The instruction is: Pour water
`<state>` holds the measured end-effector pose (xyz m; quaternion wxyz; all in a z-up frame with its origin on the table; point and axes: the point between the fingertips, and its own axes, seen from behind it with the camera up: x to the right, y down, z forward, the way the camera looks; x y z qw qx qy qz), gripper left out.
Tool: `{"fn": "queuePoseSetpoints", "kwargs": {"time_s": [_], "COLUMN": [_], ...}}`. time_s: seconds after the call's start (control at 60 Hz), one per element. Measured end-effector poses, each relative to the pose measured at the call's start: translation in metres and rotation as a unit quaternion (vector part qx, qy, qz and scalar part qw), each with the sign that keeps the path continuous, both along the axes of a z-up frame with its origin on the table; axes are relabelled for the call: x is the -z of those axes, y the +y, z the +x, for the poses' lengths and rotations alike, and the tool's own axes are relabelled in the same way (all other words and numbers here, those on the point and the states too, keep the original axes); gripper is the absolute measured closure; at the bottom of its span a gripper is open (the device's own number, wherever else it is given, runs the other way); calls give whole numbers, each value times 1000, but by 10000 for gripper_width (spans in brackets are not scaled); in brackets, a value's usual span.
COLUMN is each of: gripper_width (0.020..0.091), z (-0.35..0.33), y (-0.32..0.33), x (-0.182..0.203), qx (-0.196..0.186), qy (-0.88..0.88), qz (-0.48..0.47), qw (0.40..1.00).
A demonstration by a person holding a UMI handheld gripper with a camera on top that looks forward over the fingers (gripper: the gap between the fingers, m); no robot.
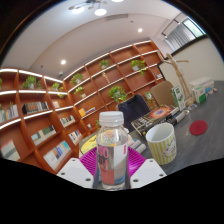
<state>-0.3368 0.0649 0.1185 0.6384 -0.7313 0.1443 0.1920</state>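
Note:
A clear plastic water bottle with a white cap and a red-and-white label stands upright between the pink pads of my gripper, and both fingers press on its sides. The gripper holds it above the table. Just ahead to the right stands a pale yellow-green patterned cup, open side up, a little beyond the fingers. I cannot see how much water is in the bottle.
A table lies under the cup, with a red coaster further right and a dark tray with small items behind. Wooden bookshelves with books and plants fill the walls beyond.

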Motion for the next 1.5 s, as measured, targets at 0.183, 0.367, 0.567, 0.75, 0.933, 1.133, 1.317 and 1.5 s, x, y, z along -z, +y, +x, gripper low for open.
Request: {"fn": "queuePoseSetpoints", "kwargs": {"time_s": [0.183,0.367,0.567,0.75,0.933,1.133,1.317,1.5], "gripper_width": [705,705,704,706,706,704,705,707], "z": [17,20,28,44,46,43,91,181], "y": [15,38,51,54,52,36,27,30], "x": [-37,-49,-63,-58,-52,-91,-113,-94], "qx": [-3,-3,4,20,26,3,28,132], "qy": [304,509,677,760,747,591,216,-148], "qz": [31,24,29,30,19,33,46,0], "qw": [952,860,736,648,664,806,975,980]}}
